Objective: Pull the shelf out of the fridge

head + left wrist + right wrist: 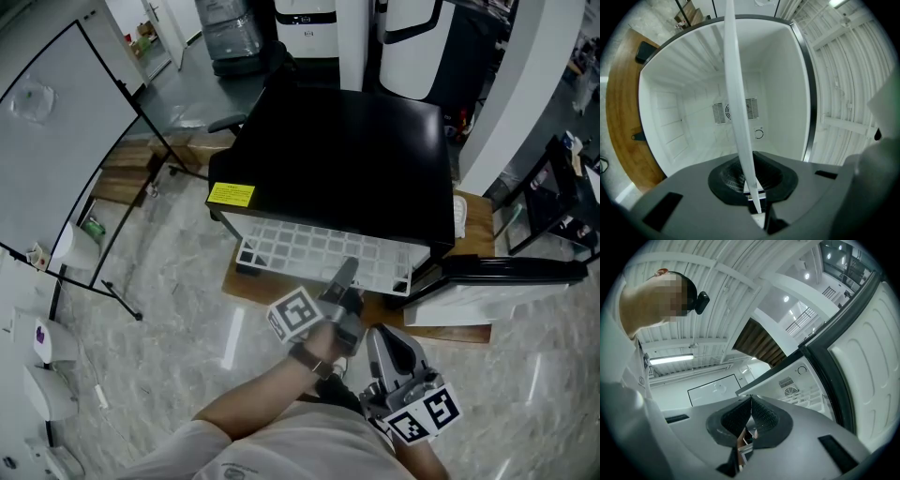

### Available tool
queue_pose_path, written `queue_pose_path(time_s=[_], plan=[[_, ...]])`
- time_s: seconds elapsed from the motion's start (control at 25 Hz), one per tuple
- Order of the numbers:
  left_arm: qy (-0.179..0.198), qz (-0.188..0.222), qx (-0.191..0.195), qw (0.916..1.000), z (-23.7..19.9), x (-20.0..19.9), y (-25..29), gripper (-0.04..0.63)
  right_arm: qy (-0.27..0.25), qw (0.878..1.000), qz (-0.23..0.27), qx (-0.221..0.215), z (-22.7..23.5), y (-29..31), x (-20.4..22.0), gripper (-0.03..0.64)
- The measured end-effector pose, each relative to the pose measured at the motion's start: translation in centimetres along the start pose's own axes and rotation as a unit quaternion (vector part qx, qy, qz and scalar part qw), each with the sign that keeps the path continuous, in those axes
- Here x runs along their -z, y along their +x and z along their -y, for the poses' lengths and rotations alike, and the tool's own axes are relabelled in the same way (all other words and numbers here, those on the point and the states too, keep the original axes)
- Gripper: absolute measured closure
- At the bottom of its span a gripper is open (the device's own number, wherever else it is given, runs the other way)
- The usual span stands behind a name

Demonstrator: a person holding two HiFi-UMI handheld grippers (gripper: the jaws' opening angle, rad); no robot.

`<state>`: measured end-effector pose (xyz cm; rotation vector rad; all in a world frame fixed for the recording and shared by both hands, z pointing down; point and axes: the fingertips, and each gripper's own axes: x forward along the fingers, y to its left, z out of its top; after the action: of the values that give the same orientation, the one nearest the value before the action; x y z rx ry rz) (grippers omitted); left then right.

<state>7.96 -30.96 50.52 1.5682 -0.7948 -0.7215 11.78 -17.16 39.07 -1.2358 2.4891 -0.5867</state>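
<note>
The white wire shelf [323, 255] sticks partly out of the black fridge [347, 159] on its near side. The left gripper [346, 274] pinches the shelf's near edge, which shows edge-on between its jaws. The right gripper [381, 337] sits nearer and just to the right, jaws pressed together on nothing. The fridge door [487, 300] stands open at right.

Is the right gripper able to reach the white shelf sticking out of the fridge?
Probably yes. The white grid shelf juts from the black fridge, nothing blocks it, and the left gripper clamps only its front edge. The shut right gripper must open first.
</note>
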Motion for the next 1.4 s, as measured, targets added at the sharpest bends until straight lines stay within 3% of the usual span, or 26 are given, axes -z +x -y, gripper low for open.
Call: queue_pose_path(time_s=[0.48, 0.92, 1.16, 1.4], plan=[[-0.006, -0.001, -0.002, 1.0, 0.4, 0.9, -2.2, 0.571, 0.006, 1.0, -0.002, -0.002, -2.2, -0.3, 1.4, 0.6], [-0.01, -0.005, -0.002, 0.9999, 0.6, 2.5, -5.9, 0.571, 0.003, 1.0, 0.02, 0.022, -4.9, -3.2, 2.6, 0.6], [-0.015, -0.036, -0.005, 0.9992, 0.7, 4.3, -10.0, 0.571, 0.006, 0.999, 0.034, 0.034, -6.8, -4.4, 3.0, 0.6], [0.039, -0.071, -0.002, 0.9967, 1.0, 4.9, -16.2, 0.571, 0.026, 0.998, 0.037, 0.047, -9.3, -6.4, 5.2, 0.6]])
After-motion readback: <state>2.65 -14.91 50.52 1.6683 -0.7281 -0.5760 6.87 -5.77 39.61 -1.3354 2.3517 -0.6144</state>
